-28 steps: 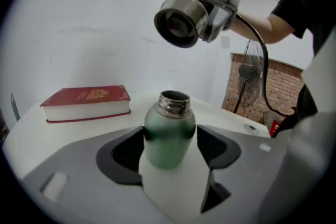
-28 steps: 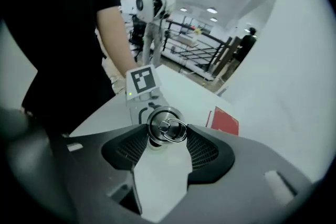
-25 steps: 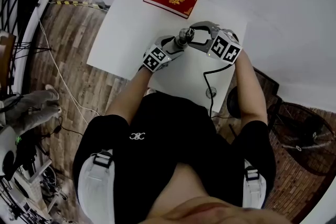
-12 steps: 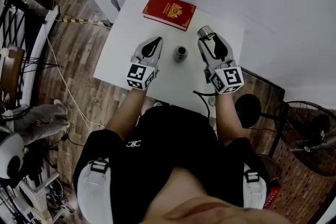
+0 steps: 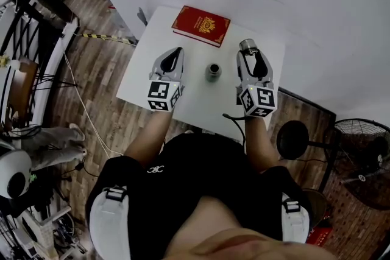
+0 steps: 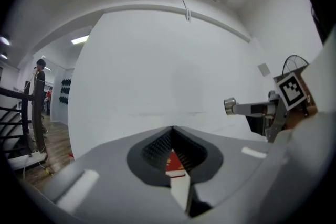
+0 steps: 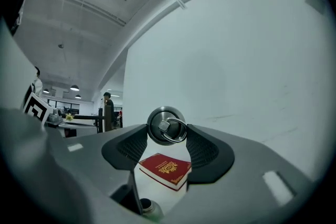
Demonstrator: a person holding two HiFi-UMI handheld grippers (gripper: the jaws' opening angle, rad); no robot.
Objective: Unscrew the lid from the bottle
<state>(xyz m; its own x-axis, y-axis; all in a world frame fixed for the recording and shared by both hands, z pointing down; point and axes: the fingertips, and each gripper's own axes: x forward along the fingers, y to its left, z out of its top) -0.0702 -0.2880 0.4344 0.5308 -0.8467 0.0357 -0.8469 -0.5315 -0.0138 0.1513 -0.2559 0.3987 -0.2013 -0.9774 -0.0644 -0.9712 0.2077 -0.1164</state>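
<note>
I have the lid (image 7: 166,125) pinched between the jaws of my right gripper (image 5: 248,52). Its ring-handled top faces the camera, and it is well clear of the surface (image 5: 201,100). The bottle (image 5: 212,72) stands upright on that surface with its mouth open and its long axis vertical, so I judge the unscrewing done.

The bottle sits between my two grippers and below both. From the right jaws it lies down and to my left; in the right gripper view its neck shows at the bottom edge, under the jaws. My left gripper (image 5: 175,55) has its jaws pressed together on nothing and hangs on the bottle's other side, about as near to it as the right. The red book (image 5: 201,25) lies beyond the bottle.

If the lid goes down next, I would lower it onto bare surface to the bottle's right, apart from bottle and book.
</note>
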